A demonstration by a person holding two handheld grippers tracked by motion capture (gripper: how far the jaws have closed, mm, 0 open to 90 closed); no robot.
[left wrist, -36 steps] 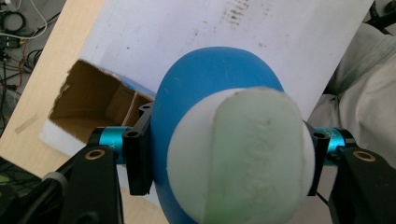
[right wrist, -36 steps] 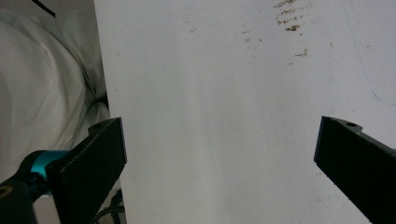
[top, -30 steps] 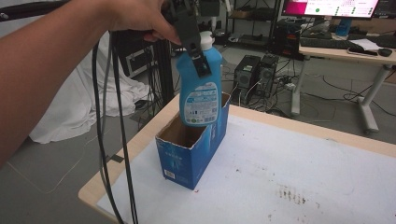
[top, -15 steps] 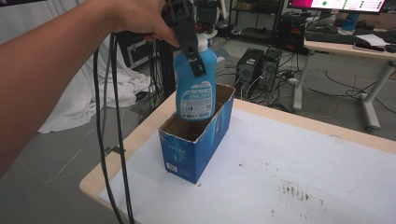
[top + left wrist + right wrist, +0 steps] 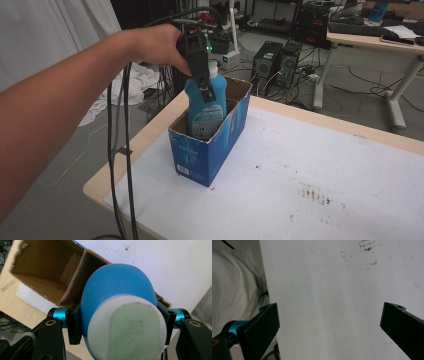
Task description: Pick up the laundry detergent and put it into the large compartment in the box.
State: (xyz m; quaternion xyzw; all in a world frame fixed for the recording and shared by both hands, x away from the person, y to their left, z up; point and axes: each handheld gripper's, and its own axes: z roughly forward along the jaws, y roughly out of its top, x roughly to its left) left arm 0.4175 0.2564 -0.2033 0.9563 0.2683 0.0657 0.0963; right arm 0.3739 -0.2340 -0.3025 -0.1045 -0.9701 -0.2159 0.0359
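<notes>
A blue bottle (image 5: pixel 206 105) with a white cap stands partly inside an open blue cardboard box (image 5: pixel 212 150) on the white table. My left gripper (image 5: pixel 202 82) is shut on the bottle's upper part and points down from above. From the left gripper view the bottle (image 5: pixel 112 290) and its white cap (image 5: pixel 130 332) sit between my two black jaws, with the box's brown inside (image 5: pixel 47 272) beyond. My right gripper (image 5: pixel 329 322) hovers over the white tabletop (image 5: pixel 332 285), jaws wide open with nothing between them.
The table's left edge (image 5: pixel 135 150) is close to the box. Black cables (image 5: pixel 122 165) hang from my left gripper beside that edge. White cloth (image 5: pixel 135 85) lies on the floor at left. Brown stains (image 5: pixel 315 192) mark the tabletop. Computer towers (image 5: pixel 275 62) stand behind the table.
My left gripper has lowered the bottle from above the box down into it. The box has not shifted.
</notes>
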